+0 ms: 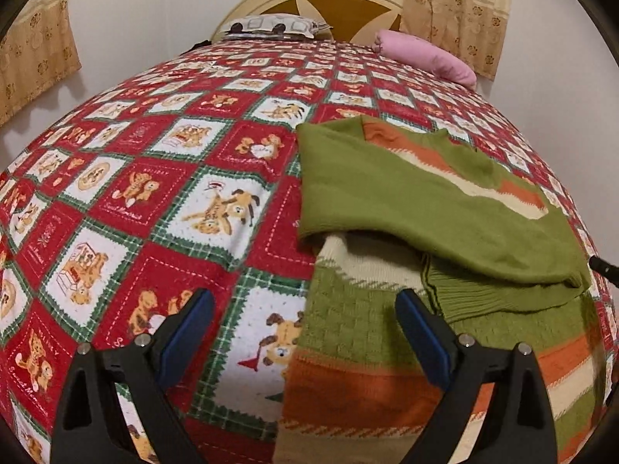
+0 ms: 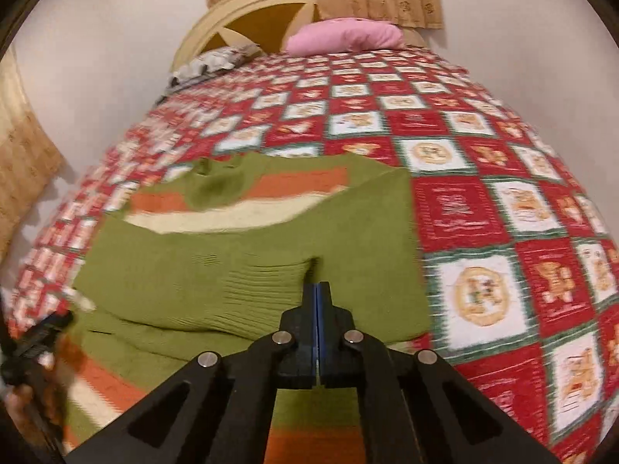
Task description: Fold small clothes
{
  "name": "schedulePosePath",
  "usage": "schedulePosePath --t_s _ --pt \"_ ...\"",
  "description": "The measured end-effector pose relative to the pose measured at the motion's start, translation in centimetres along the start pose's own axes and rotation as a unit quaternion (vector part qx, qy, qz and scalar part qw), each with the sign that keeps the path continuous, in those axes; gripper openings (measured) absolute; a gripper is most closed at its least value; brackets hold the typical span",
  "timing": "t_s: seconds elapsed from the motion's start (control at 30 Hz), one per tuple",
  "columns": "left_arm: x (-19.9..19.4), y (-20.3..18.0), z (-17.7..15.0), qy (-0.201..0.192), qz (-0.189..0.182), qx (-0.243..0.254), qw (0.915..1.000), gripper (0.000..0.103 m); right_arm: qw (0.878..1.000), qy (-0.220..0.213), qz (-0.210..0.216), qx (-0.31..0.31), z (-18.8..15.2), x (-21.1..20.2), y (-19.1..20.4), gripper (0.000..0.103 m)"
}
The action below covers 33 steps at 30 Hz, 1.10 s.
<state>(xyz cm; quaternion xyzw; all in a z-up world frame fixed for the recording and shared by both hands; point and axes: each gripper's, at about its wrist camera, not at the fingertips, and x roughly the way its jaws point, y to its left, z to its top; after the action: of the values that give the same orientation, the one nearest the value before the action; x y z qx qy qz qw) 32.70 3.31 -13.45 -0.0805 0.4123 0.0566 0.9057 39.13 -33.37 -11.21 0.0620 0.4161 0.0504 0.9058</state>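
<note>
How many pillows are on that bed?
2, both at the headboard end: a grey patterned pillow on the left and a pink pillow on the right. Others may be hidden.

Blurred by motion across most of the right wrist view, bedspread (image 2: 479, 178) squares smeared at far left. Hidden under a folded green sleeve (image 1: 425, 201): part of the sweater (image 1: 367, 309) body. Cut off by the lower frame edge: sweater hem. Barely seen at the right rim: right gripper (image 1: 603, 266). Dark and blurred at bottom left: left gripper (image 2: 35, 344), jaw state unreadable there.
</note>
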Motion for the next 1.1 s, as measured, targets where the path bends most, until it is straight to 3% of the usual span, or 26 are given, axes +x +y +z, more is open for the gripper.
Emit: schedulePosePath --t_s 0.13,0.2,0.3,0.4,0.43,0.47,0.5,0.53,0.6,0.63,0.73,0.83,0.9,0.97,1.0,1.03,1.1 --pt "-0.5 0.1 0.0 -0.008 0.003 0.007 0.9999 0.097 0.999 0.037 0.032 0.016 -1.3 1.6 -1.3 0.000" --pt "-0.3 0.1 0.0 -0.008 0.012 0.010 0.9998 0.097 0.998 0.031 0.051 0.030 -1.4 1.2 -1.3 0.004" --pt "0.2 0.3 -0.2 0.000 0.012 0.003 0.9999 0.097 0.996 0.013 0.083 0.039 -0.8 0.5 -0.6 0.079" --pt "0.4 0.4 -0.4 0.002 0.011 -0.001 0.9999 0.097 0.995 0.011 0.091 0.024 -0.4 0.6 1.2 0.078" --pt "0.4 0.4 -0.4 0.003 0.011 0.000 0.9999 0.097 0.997 0.020 0.078 0.010 -0.4 1.1 1.9 0.072" --pt "0.5 0.4 -0.5 0.005 0.010 0.000 0.9999 0.097 0.997 0.035 0.072 0.001 -0.4 1.9 2.5 0.064" --pt "0.5 0.4 -0.5 0.008 0.009 -0.001 0.9999 0.097 0.996 0.054 0.070 -0.002 -0.5 2.8 2.9 0.041" --pt "0.7 0.5 -0.5 0.011 0.007 -0.003 0.9999 0.097 0.996 0.072 0.059 -0.004 -0.8 3.9 3.2 0.026" --pt "0.7 0.7 -0.6 0.016 0.004 -0.009 0.9998 0.097 0.997 0.055 0.049 -0.010 -0.9 3.6 3.0 0.012" --pt "0.8 0.9 -0.7 0.020 0.001 -0.014 0.9997 0.097 0.997 0.048 0.054 -0.007 -0.9 3.2 2.8 0.010" --pt "1.0 1.0 -0.8 0.024 -0.003 -0.021 0.9995 0.097 0.999 0.025 0.038 -0.021 -1.3 1.6 2.4 0.009" --pt "1.1 0.7 -0.8 0.028 -0.001 -0.013 0.9995 0.097 0.999 0.038 0.007 -0.037 -2.2 2.0 1.8 0.008" --pt "0.9 0.6 -0.8 0.025 0.002 -0.010 0.9996 0.097 0.998 0.040 0.012 -0.035 -2.4 2.4 1.3 0.009" --pt "0.3 0.6 -0.3 0.018 0.000 -0.006 0.9998 0.097 0.998 0.039 0.006 -0.046 -2.1 2.2 1.5 0.021" --pt "-0.2 0.5 0.1 0.012 0.000 -0.005 0.9999 0.097 0.998 0.038 0.002 -0.044 -2.0 1.9 1.5 0.038" --pt "-0.8 0.3 0.6 0.000 -0.004 0.002 1.0000 0.097 0.999 0.032 -0.002 -0.041 -1.8 1.4 1.6 0.047" --pt "-1.8 -0.2 1.8 -0.030 0.004 0.020 0.9994 0.097 0.999 -0.002 -0.006 -0.037 -1.4 -0.1 1.7 0.047"
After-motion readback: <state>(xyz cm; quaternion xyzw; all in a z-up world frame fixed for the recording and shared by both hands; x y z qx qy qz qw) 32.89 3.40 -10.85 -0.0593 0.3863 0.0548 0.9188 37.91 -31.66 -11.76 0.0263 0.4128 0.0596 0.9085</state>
